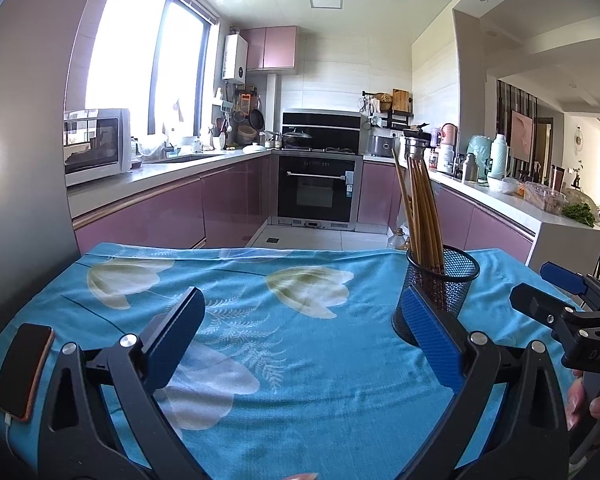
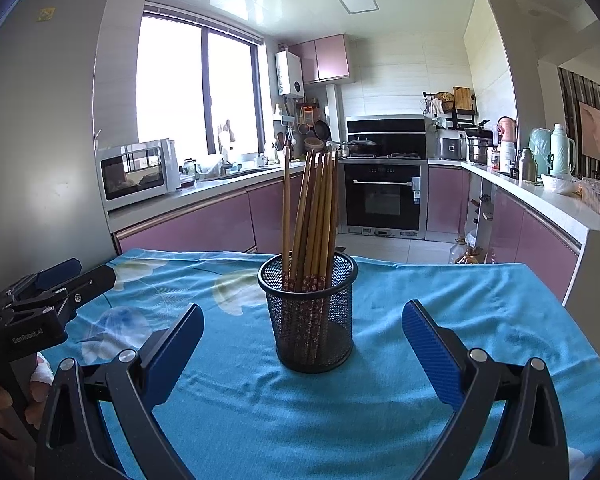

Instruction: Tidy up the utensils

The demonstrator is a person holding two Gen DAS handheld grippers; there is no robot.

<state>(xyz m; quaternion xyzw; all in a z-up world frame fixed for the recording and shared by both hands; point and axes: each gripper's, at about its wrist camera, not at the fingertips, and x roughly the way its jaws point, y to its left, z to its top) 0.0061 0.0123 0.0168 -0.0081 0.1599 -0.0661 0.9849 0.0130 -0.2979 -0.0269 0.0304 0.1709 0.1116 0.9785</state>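
While both tools hover low over the table (image 1: 260, 400), nothing is gripped. Left to right: phone (image 1: 23, 372) with a cable plugged in, at the table's left edge; left gripper (image 1: 304, 332) with fingers spread wide, only the blue floral cloth between them; black mesh cup (image 2: 309, 316) upright toward the far edge, right of centre, with the bamboo chopsticks (image 2: 314, 216) standing in it, patterned ends down; right gripper (image 2: 303, 344) also spread wide, cup just ahead of its pads, not touching.
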